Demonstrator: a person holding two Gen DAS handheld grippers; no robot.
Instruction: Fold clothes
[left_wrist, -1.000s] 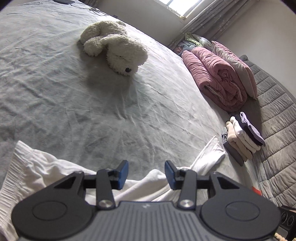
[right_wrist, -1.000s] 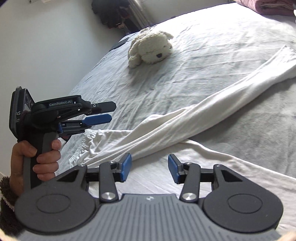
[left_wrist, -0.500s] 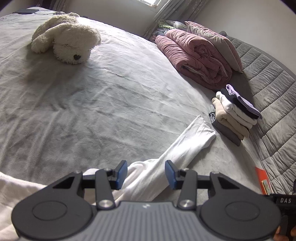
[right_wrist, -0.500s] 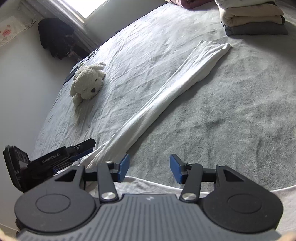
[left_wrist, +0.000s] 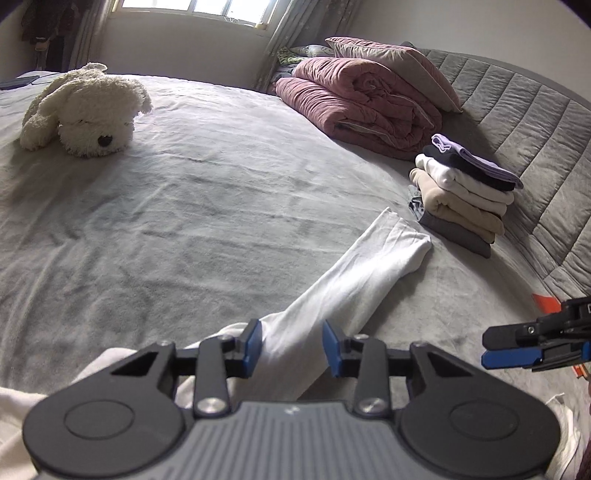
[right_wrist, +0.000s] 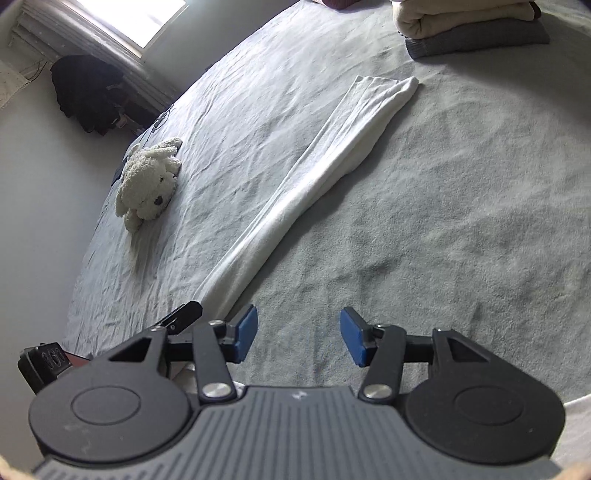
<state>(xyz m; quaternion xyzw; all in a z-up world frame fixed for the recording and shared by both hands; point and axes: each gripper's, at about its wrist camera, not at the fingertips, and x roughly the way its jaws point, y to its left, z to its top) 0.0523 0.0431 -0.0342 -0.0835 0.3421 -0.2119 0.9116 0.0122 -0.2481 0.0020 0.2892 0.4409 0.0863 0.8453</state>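
Note:
A white long-sleeved garment lies on the grey bed, its sleeve (left_wrist: 354, 280) stretched toward the folded pile; the right wrist view shows that sleeve (right_wrist: 332, 155) as a long flat band. My left gripper (left_wrist: 291, 349) hovers open just above the near end of the sleeve, nothing between its blue pads. My right gripper (right_wrist: 299, 334) is open over bare bedspread, to the right of the sleeve. The right gripper's fingers (left_wrist: 517, 347) show at the right edge of the left wrist view, and the left gripper's finger (right_wrist: 183, 314) shows low left in the right wrist view.
A stack of folded clothes (left_wrist: 461, 195) sits near the quilted headboard (left_wrist: 535, 122). A rolled pink duvet (left_wrist: 362, 107) and a pillow lie behind it. A white plush dog (left_wrist: 85, 110) rests far left on the bed. An orange object (left_wrist: 546, 303) lies at the right.
Both views have swung toward the headboard side, bringing the sleeve's far end and the folded stack into view. The left gripper now sits over the sleeve; both grippers stay open.

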